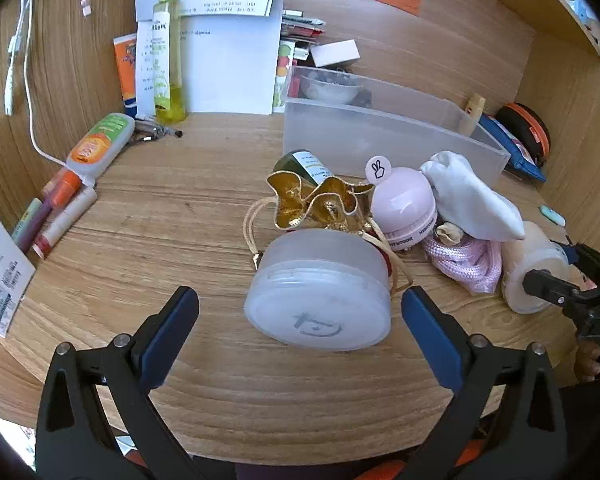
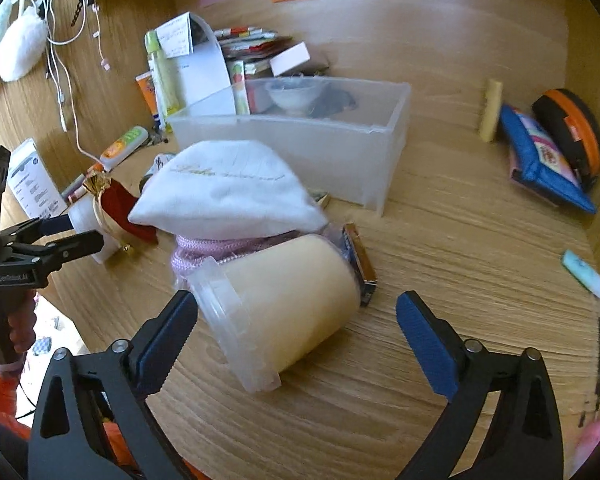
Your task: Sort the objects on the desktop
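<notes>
My left gripper (image 1: 300, 304) is open, its blue pads on either side of a frosted round jar (image 1: 320, 292) lying on the desk, not touching it. Behind the jar lie a gold drawstring pouch (image 1: 320, 200), a pink round brush (image 1: 404, 208), a white cloth bag (image 1: 472, 200) and a pink cord (image 1: 468, 260). My right gripper (image 2: 296, 312) is open around a cream-filled clear cup (image 2: 284, 304) lying on its side. The white cloth bag (image 2: 224, 192) rests just behind the cup. The cup also shows in the left wrist view (image 1: 532, 268).
A clear plastic bin (image 1: 380, 132) (image 2: 300, 136) stands at the back with a small bowl inside. A yellow spray bottle (image 1: 168, 52), papers, tubes and a wipes pack (image 1: 100, 144) crowd the left. A blue pouch (image 2: 540, 160) and orange-black case (image 2: 572, 136) lie right.
</notes>
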